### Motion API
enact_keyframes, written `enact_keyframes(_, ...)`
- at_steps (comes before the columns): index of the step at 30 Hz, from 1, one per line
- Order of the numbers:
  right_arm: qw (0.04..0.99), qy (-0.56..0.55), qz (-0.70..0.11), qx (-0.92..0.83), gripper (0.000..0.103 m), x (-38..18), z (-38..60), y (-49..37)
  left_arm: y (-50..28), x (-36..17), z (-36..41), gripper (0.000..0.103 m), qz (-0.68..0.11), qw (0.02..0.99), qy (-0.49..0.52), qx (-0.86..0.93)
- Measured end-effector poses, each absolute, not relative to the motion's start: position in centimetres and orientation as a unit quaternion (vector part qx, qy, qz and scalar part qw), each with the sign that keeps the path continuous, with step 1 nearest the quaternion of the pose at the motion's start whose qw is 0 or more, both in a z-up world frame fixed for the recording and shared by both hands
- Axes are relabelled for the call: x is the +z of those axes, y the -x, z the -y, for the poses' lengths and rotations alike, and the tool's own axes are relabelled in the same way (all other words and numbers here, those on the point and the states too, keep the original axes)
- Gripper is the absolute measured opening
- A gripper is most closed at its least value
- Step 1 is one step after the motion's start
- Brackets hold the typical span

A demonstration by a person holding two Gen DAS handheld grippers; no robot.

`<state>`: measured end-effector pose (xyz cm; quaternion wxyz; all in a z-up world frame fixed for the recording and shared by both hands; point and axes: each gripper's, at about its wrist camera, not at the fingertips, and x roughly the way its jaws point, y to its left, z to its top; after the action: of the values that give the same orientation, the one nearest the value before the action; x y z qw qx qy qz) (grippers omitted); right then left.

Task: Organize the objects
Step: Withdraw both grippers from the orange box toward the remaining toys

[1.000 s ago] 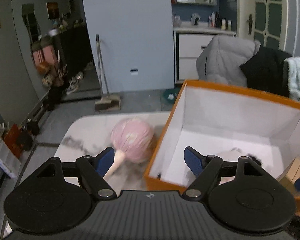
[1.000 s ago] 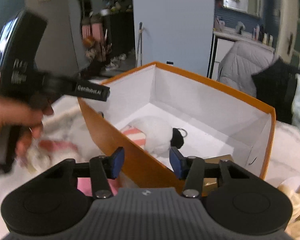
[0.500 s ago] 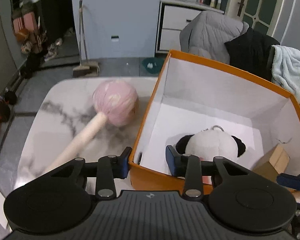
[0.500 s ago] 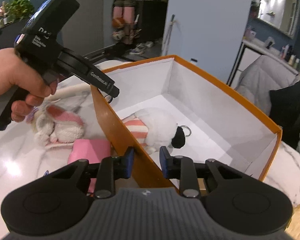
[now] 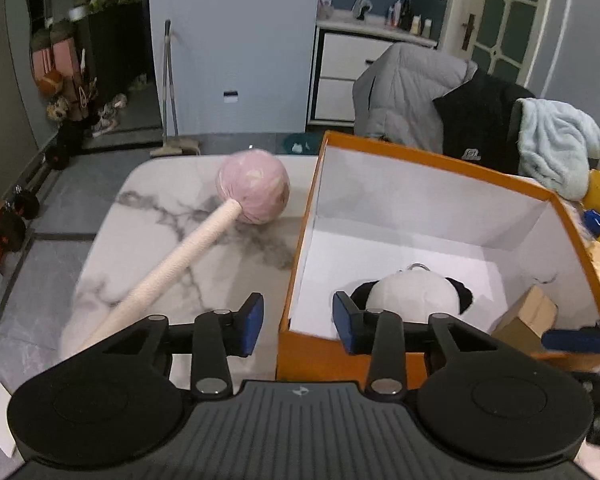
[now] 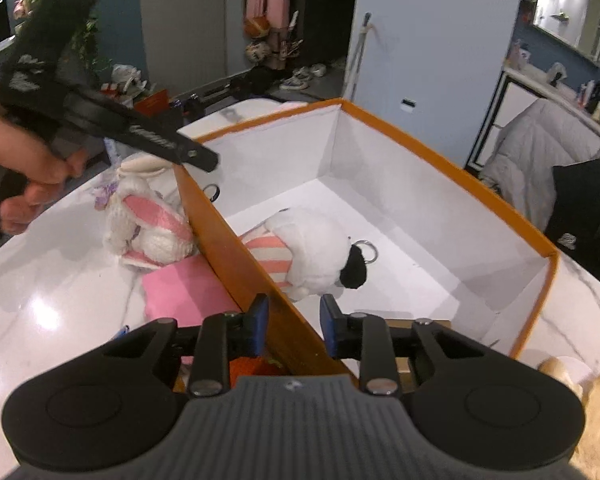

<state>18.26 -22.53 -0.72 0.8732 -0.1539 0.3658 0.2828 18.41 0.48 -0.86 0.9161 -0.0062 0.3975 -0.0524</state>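
An orange box [image 5: 432, 160] with a white inside stands on the marble table [image 5: 160, 232]. A panda plush [image 5: 414, 298] and a small cardboard box [image 5: 528, 316] lie inside it. My left gripper [image 5: 298, 326] is open, its fingers astride the box's near-left corner. My right gripper [image 6: 292, 324] is open, its fingers astride the box's near wall [image 6: 236, 256]. The panda plush [image 6: 320, 248] also shows there. A pink ball-headed mallet [image 5: 252, 192] lies left of the box. A bunny plush [image 6: 148, 224] and a pink pad [image 6: 184, 292] lie outside it.
The hand-held left gripper [image 6: 100, 116] reaches over the box's left corner in the right wrist view. A chair with jackets [image 5: 440, 108] and a blue towel [image 5: 556, 148] stands behind the box. Yellowish fluffy items [image 6: 596, 412] lie at the table's right.
Both grippers narrowed from wide open, then the left one widened slightly. The left view pulled back and rose a little; the right gripper stays over the box wall.
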Motion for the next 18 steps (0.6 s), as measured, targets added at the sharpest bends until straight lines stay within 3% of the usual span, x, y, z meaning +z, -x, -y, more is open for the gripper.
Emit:
enact_keyframes(12, 0.91, 0.117, -0.329, 0.225, 0.047, 3.7, 22.4, -12.4, -8.4, 3.2, 0.3, 0.076, -0.348, 0.927, -0.037, -0.133)
enact_keyframes(18, 0.914, 0.109, -0.332, 0.208, 0.054, 3.5, 22.9, -9.1, -5.6, 2.7, 0.9, 0.082, -0.363, 0.918, -0.024, -0.157)
